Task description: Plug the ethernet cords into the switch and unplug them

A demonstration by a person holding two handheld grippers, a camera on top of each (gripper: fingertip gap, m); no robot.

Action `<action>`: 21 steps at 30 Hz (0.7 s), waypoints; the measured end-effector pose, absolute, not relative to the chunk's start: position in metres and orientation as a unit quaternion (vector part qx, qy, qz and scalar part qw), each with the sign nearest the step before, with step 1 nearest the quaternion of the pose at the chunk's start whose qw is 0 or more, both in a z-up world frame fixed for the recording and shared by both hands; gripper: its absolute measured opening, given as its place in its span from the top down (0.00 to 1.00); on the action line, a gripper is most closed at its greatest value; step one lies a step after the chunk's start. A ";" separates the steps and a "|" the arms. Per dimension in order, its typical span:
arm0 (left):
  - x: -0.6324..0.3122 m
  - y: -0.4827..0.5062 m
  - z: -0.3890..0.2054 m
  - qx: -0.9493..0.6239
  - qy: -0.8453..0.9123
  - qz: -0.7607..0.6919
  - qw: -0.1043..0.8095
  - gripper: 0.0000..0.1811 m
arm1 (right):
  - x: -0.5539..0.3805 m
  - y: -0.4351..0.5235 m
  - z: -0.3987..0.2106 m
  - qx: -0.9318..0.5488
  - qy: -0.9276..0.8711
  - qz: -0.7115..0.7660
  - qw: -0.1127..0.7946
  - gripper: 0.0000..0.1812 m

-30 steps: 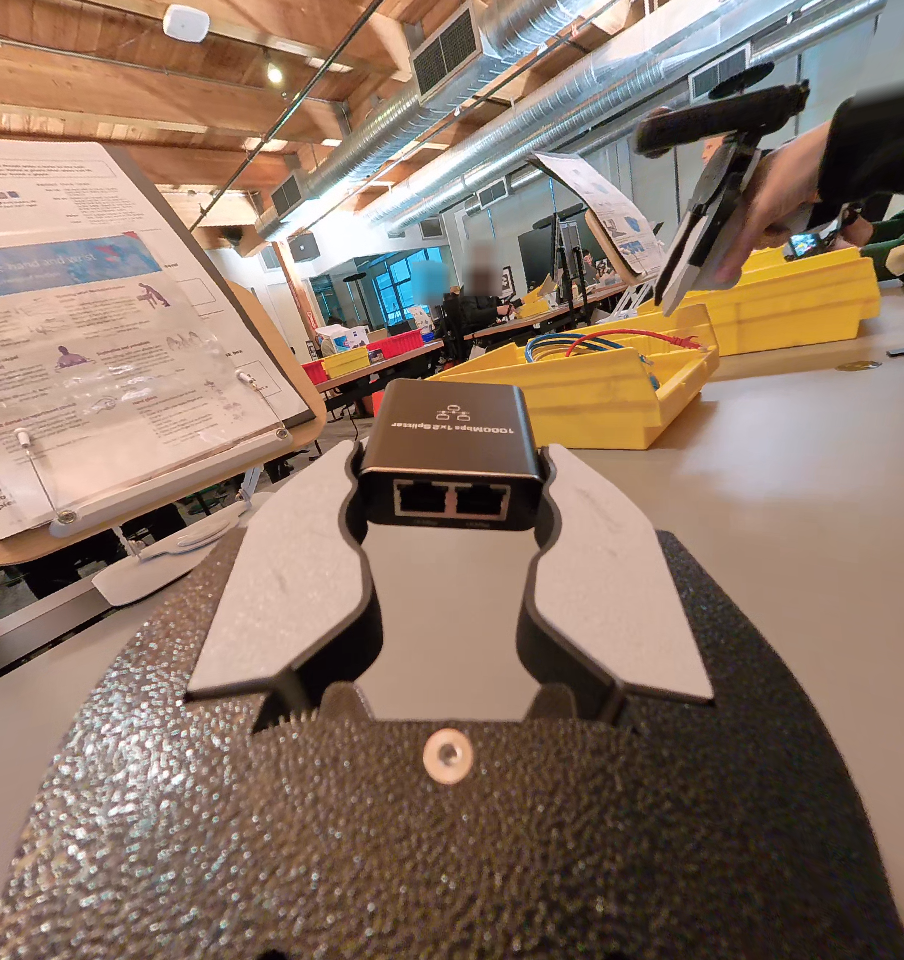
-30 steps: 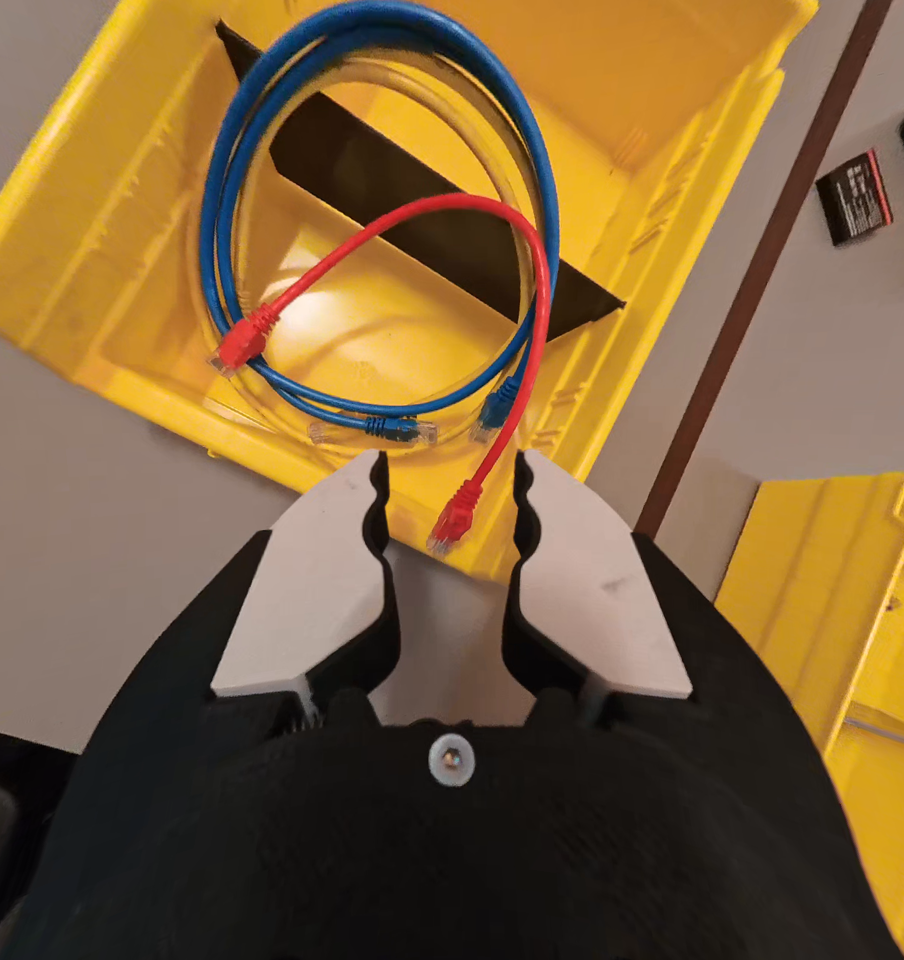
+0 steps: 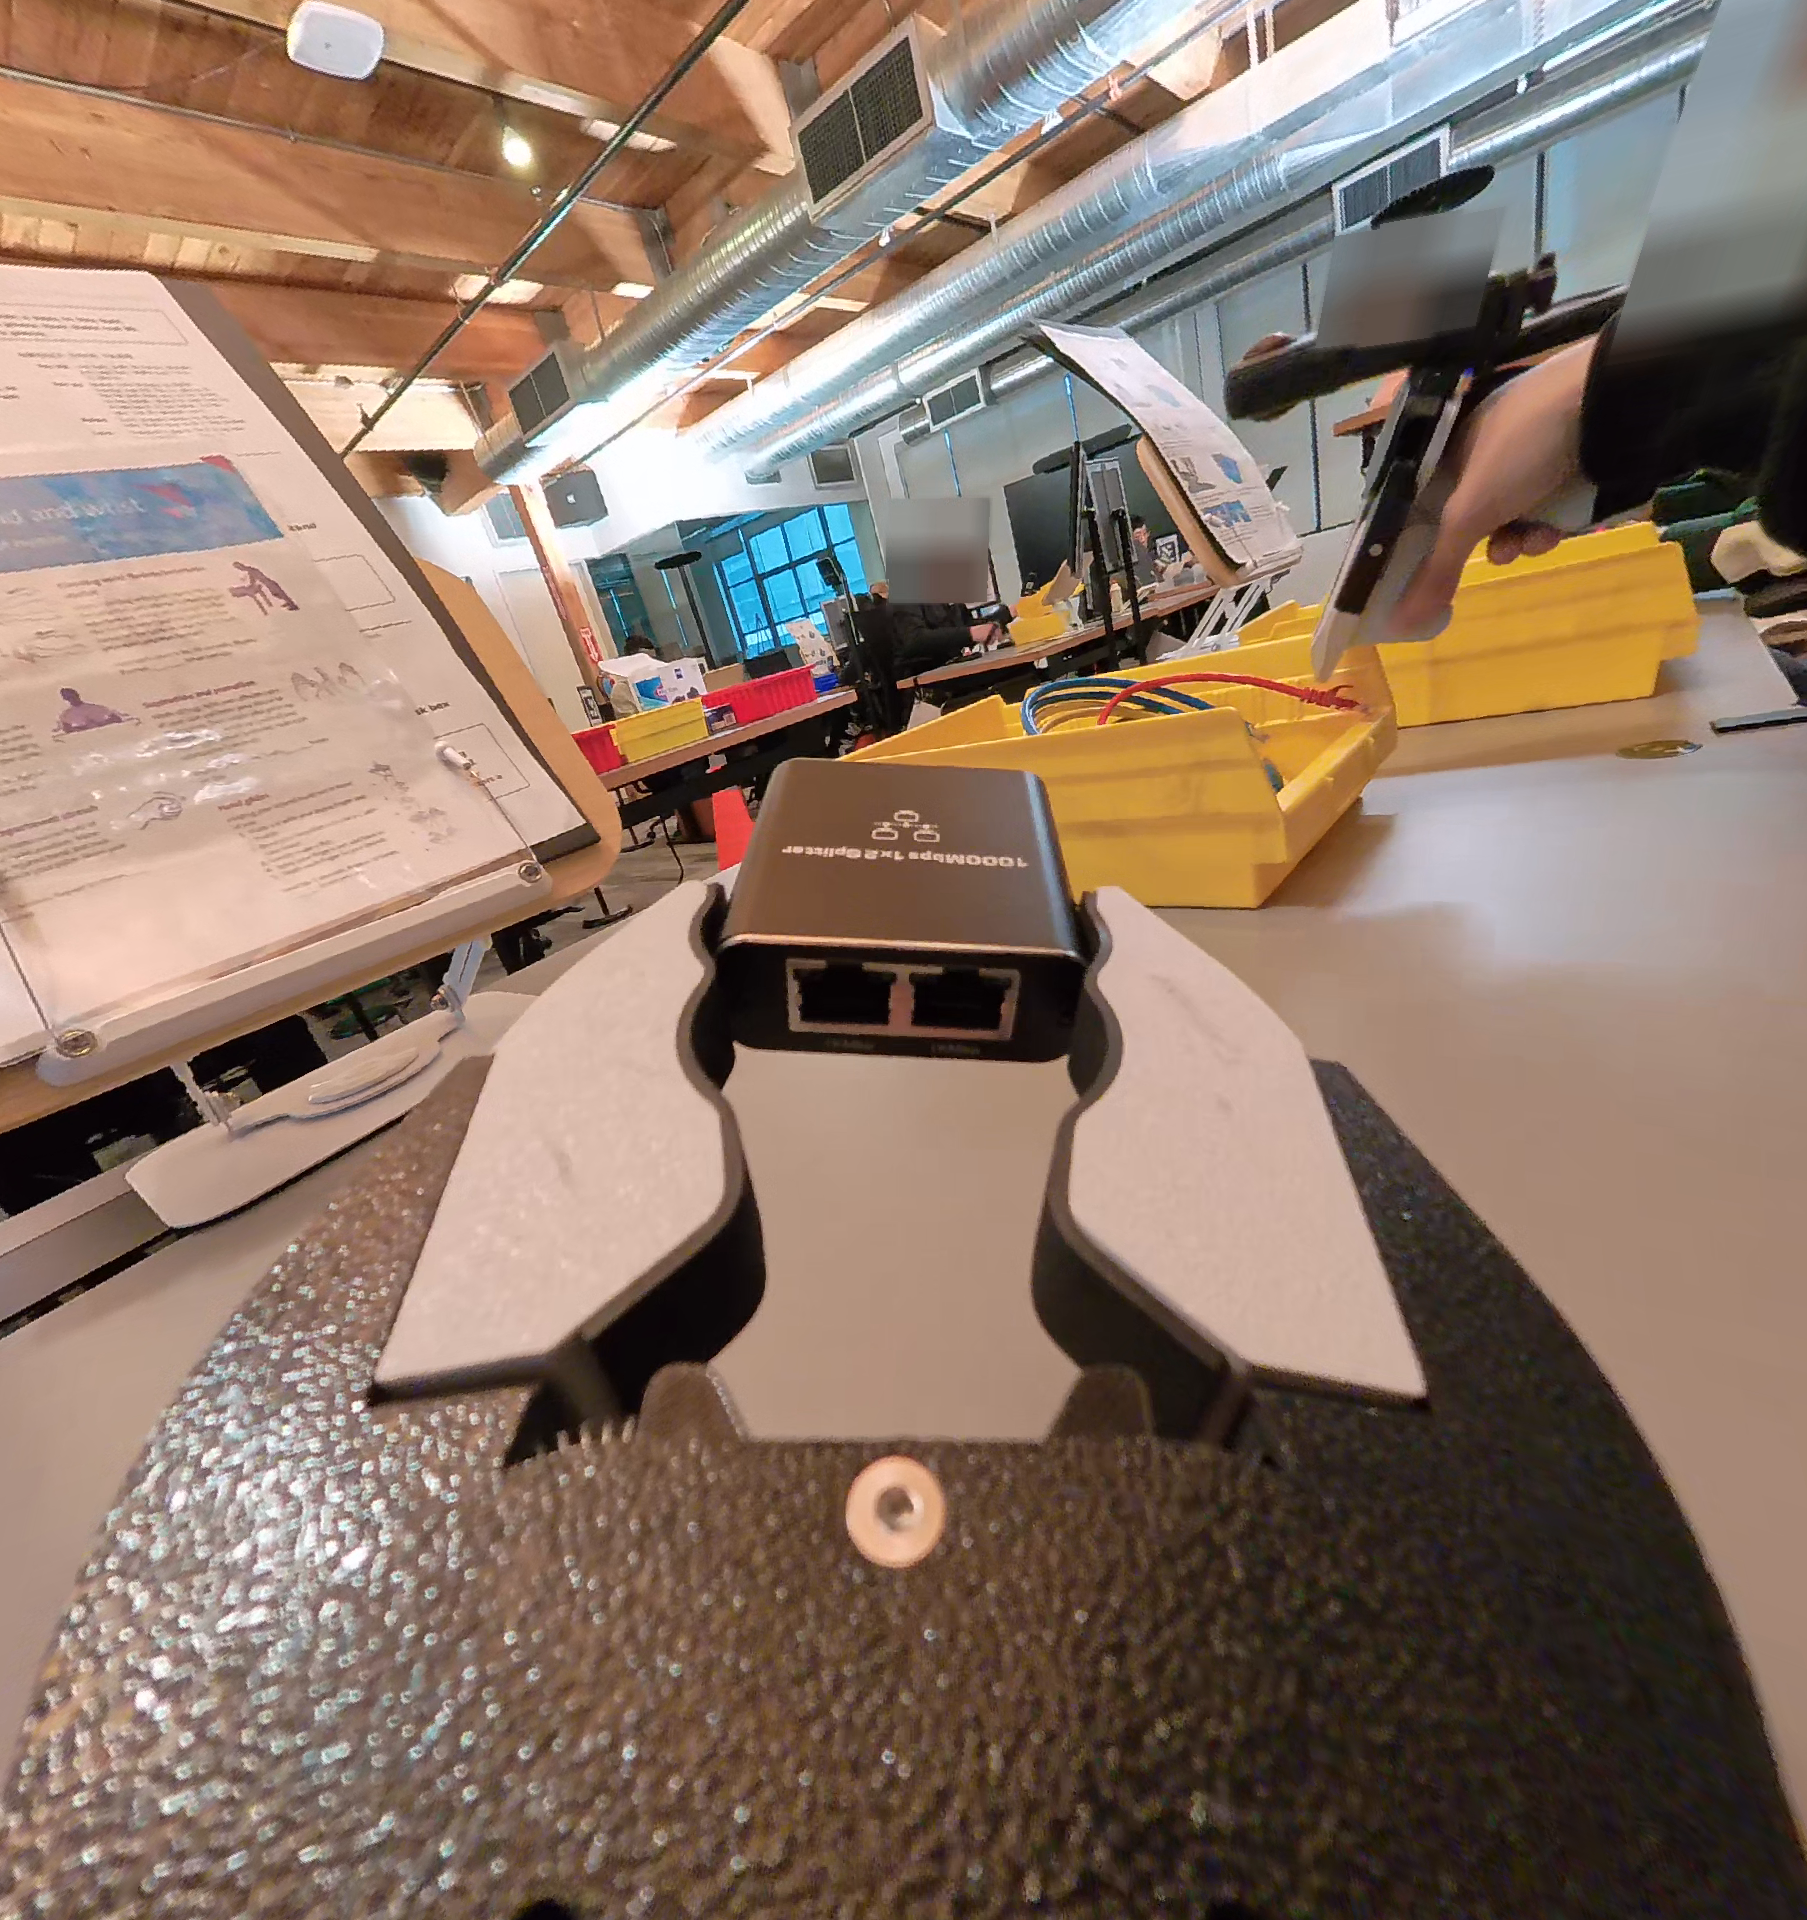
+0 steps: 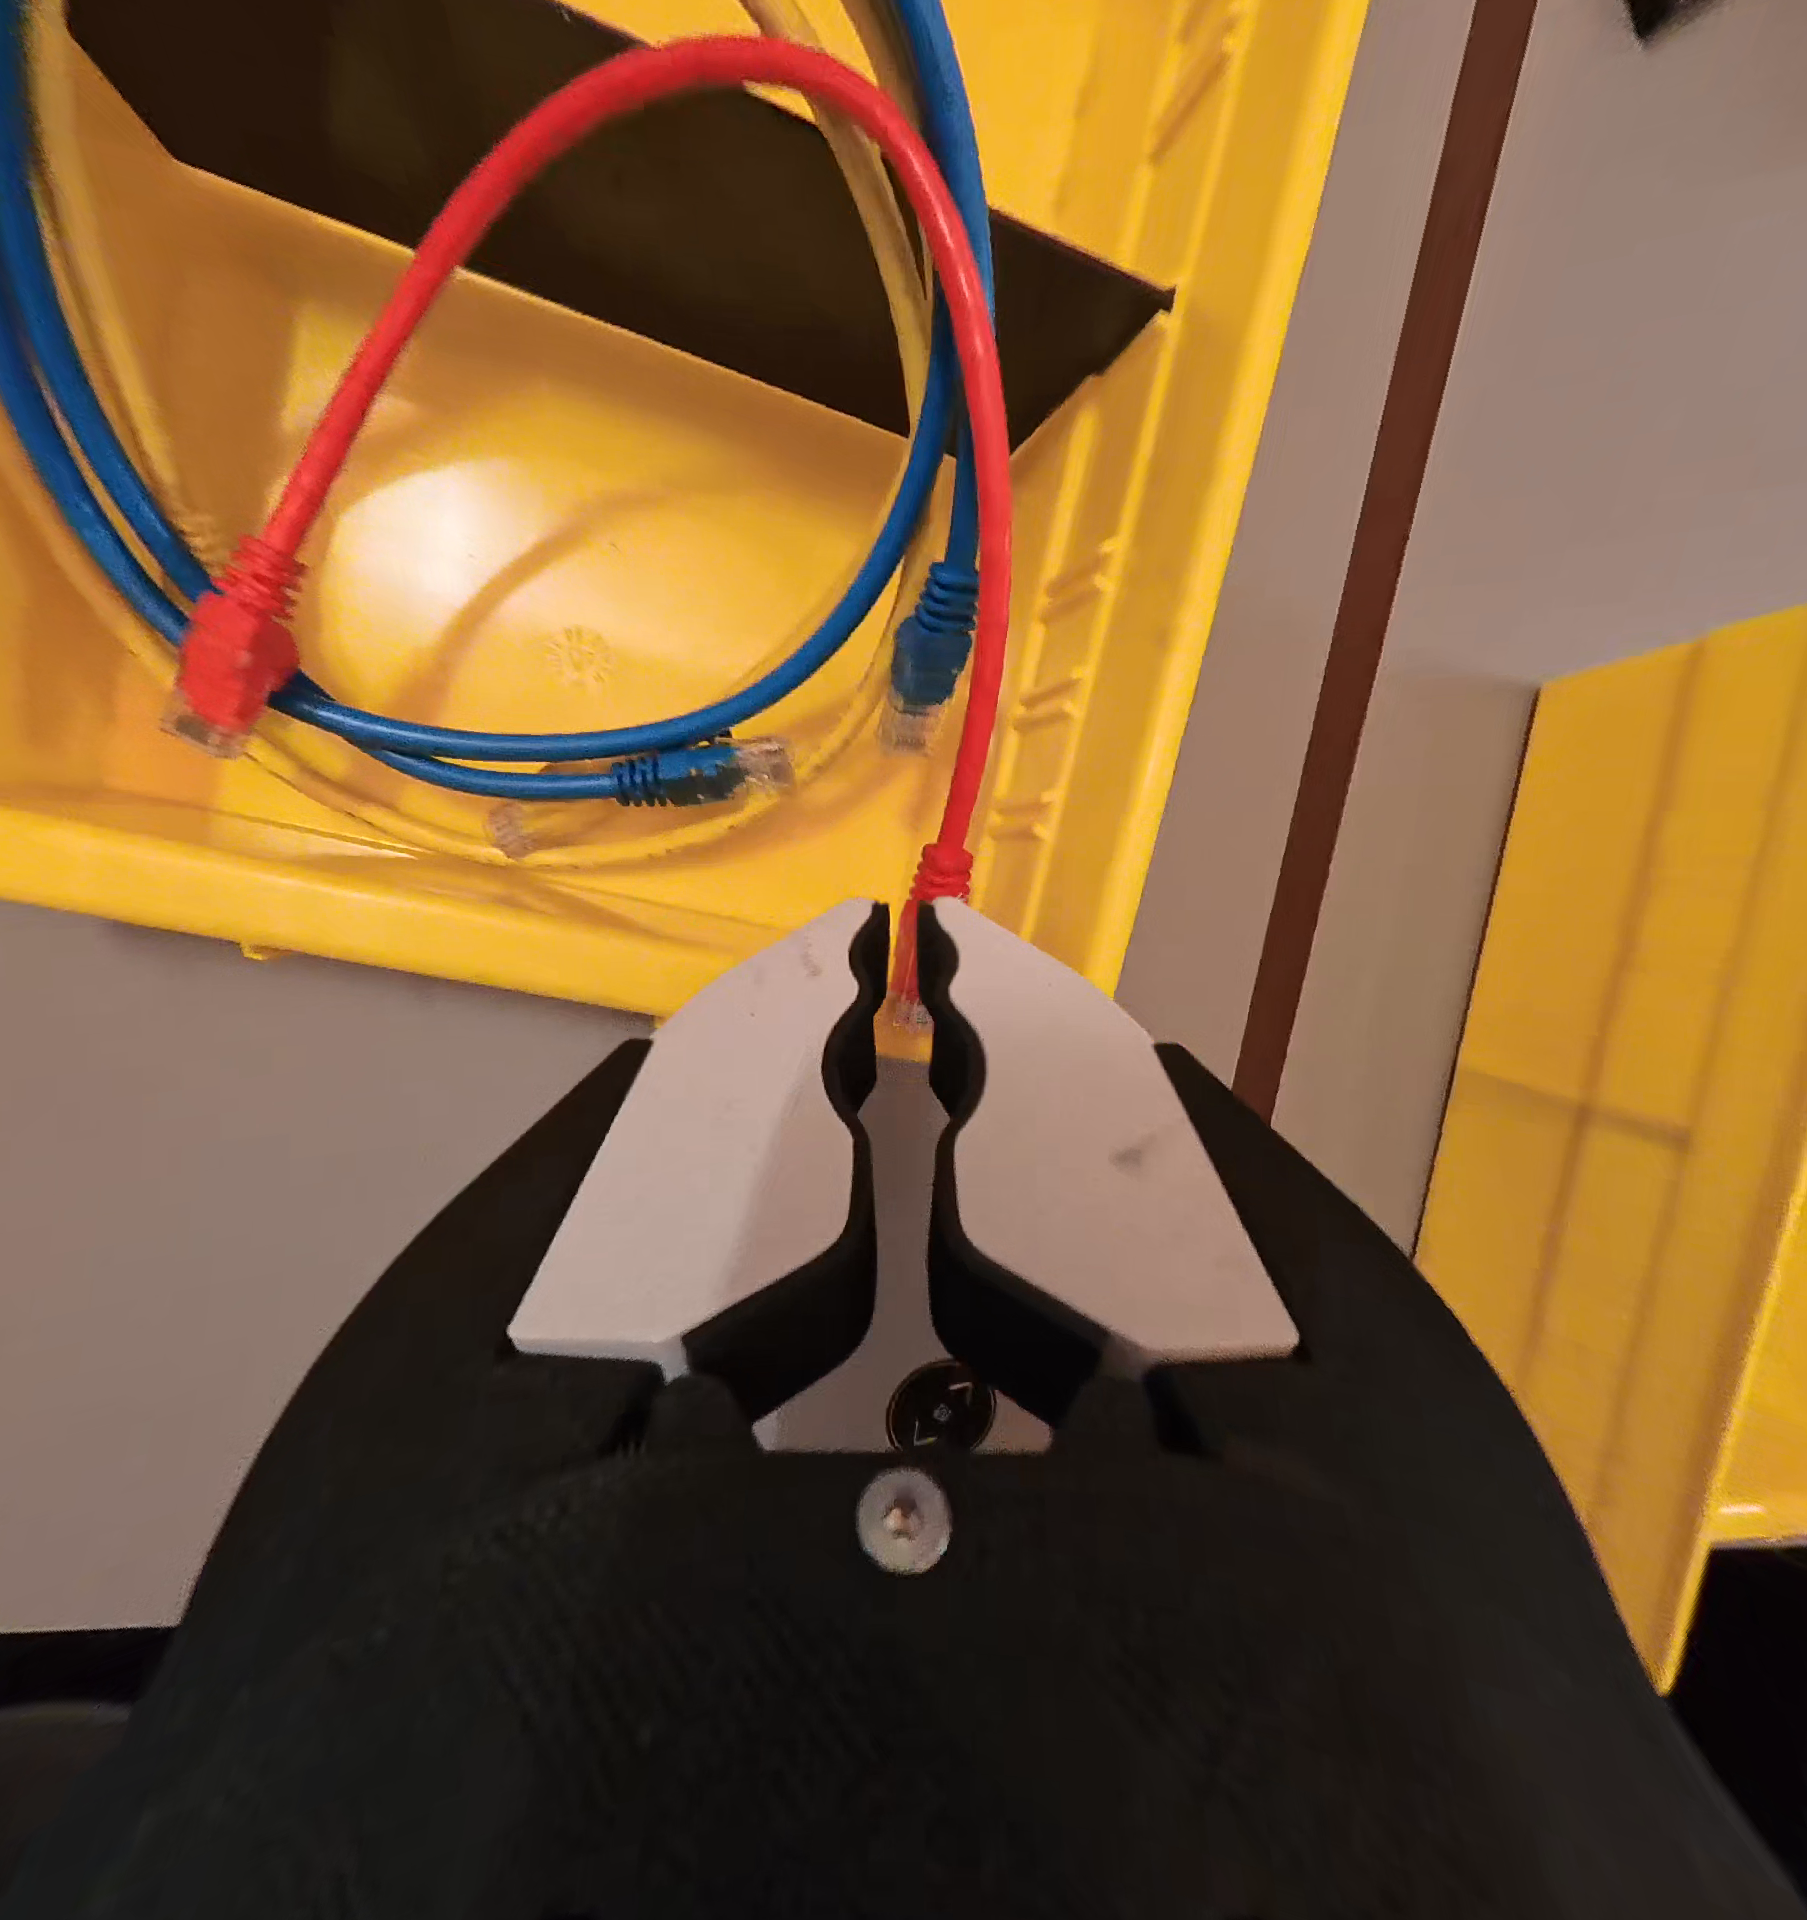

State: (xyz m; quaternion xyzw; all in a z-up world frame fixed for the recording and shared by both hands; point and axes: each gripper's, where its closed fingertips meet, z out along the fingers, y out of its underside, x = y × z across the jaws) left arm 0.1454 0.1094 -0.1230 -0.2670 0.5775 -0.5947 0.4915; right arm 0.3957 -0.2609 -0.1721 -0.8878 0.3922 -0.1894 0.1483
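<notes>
Right gripper (image 4: 907,971) now around red plug (image 4: 914,961)

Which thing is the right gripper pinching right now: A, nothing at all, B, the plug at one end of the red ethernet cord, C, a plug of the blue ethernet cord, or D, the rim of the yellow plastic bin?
B: the right gripper has its fingers closed on the clear plug of the red ethernet cord, at the corner of the yellow plastic bin.

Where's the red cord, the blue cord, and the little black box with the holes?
red cord (image 4: 972,343): right wrist view, on its curved middle stretch.
blue cord (image 4: 483,740): right wrist view, on the loop low in the yellow bin.
black box (image 3: 904,862): left wrist view, on its top face.
</notes>
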 end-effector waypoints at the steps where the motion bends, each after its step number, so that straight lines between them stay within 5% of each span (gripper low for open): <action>1: 0.145 0.109 -0.123 -0.267 0.577 -0.594 0.492 0.65 | 0.395 -0.262 -0.176 -0.888 0.396 -0.185 0.144 0.97; 13: 0.145 0.111 -0.122 -0.270 0.574 -0.597 0.491 0.66 | 0.399 -0.245 -0.212 -0.894 0.406 -0.130 0.140 0.97; 16: 0.145 0.113 -0.122 -0.272 0.571 -0.600 0.491 0.66 | 0.394 -0.216 -0.190 -0.881 0.395 -0.116 0.232 0.90; 21: 0.145 0.108 -0.122 -0.262 0.578 -0.599 0.488 0.65 | 0.306 -0.096 -0.126 -0.850 0.267 0.052 0.450 0.65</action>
